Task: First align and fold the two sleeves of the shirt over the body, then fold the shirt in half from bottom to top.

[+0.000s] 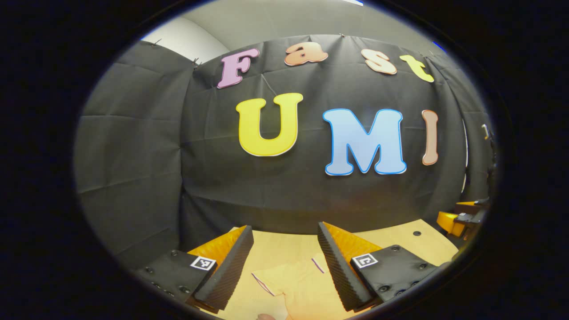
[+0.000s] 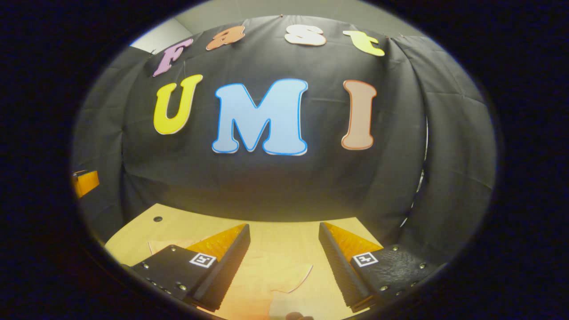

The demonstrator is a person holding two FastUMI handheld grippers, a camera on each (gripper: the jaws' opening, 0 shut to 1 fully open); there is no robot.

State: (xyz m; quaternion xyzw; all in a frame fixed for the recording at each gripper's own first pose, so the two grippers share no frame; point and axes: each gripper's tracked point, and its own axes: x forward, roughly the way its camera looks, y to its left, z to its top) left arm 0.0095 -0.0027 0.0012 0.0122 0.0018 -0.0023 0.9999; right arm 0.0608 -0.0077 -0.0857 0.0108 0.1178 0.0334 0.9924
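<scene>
Closest to us, the left hand-held gripper (image 1: pixel 284 266) hangs with its fingers spread wide and nothing between them, and the right hand-held gripper (image 2: pixel 284 262) is just the same, spread and empty. Right beneath and just beyond both pairs of fingers lies the shirt (image 1: pixel 295 284), pale and nearly the same tone as the desk (image 1: pixel 400 242) it rests flat on; in the right gripper view we catch a curved edge of it (image 2: pixel 293 275) between the fingers. That sameness of tone is our first worry: a sleeve edge is hard to pick out, so we could pinch body fabric along with it, or close on nothing at all. We judge that no fold has begun, and with both grippers up off the cloth, a descent that lands unevenly could drag the shirt askew and spoil the sleeve alignment. Thin fabric may also slip from the fingers mid-lift. Farther off, at the edge of the left gripper view, the other gripper (image 1: pixel 458 220) waits by the desk's far corner, near enough to collide with if both reach inward.
</scene>
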